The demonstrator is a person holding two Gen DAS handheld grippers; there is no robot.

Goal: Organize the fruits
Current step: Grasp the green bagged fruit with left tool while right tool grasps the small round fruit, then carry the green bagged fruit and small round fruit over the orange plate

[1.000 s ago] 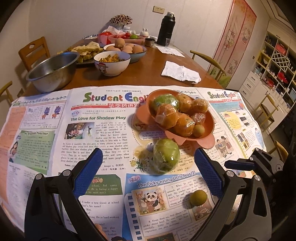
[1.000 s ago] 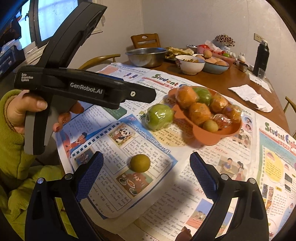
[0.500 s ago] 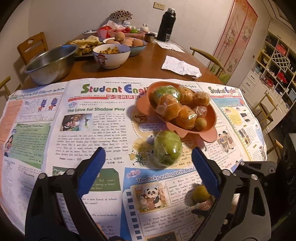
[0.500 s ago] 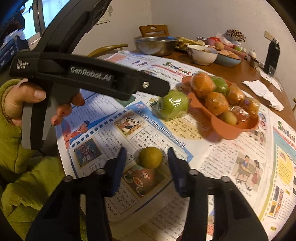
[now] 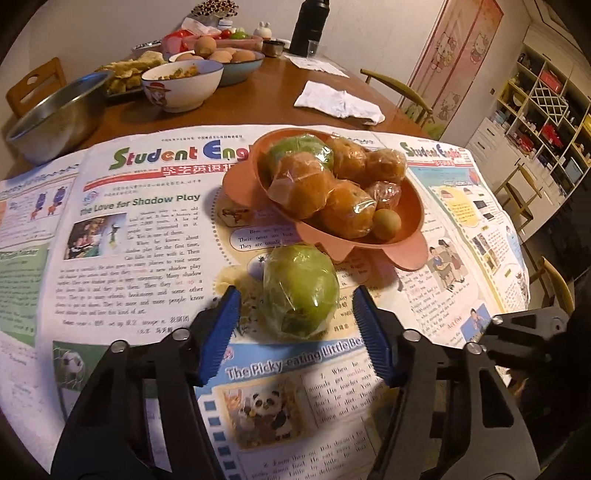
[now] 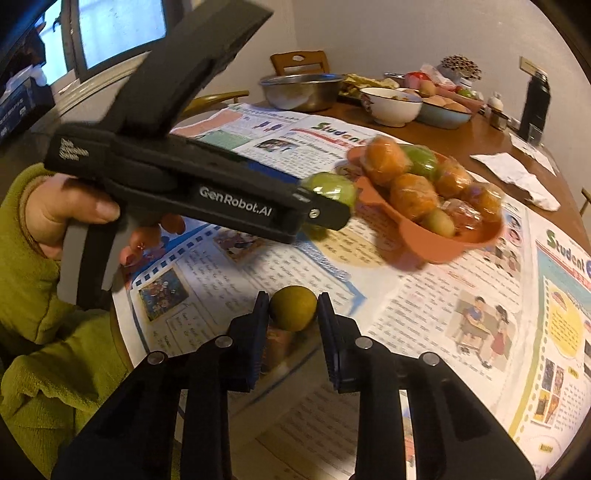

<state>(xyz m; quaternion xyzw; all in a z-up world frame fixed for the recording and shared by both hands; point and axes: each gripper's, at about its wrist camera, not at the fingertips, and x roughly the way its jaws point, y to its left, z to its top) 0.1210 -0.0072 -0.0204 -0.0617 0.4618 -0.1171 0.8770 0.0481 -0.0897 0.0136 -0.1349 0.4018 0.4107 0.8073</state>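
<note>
A plastic-wrapped green apple (image 5: 300, 291) lies on the newspaper just in front of the orange fruit bowl (image 5: 413, 201), which holds several wrapped oranges, a green apple and a small round fruit. My left gripper (image 5: 295, 332) is open, its blue pads on either side of the near half of the apple without touching it. In the right wrist view my right gripper (image 6: 292, 309) is shut on a small yellow-green round fruit (image 6: 293, 308), just above the newspaper. The left gripper's body (image 6: 207, 188) crosses that view and hides part of the apple (image 6: 330, 186). The bowl (image 6: 436, 243) is beyond it.
Newspaper (image 5: 147, 229) covers the near part of the round wooden table. Behind are a steel bowl (image 5: 55, 114), a white bowl of food (image 5: 183, 86), a bowl of eggs (image 5: 236, 61), a black flask (image 5: 308, 22) and a white cloth (image 5: 340, 103). Chairs ring the table.
My left gripper moved forward to the green apple and narrowed around it. My right gripper closed on the small yellow-green fruit and holds it.
</note>
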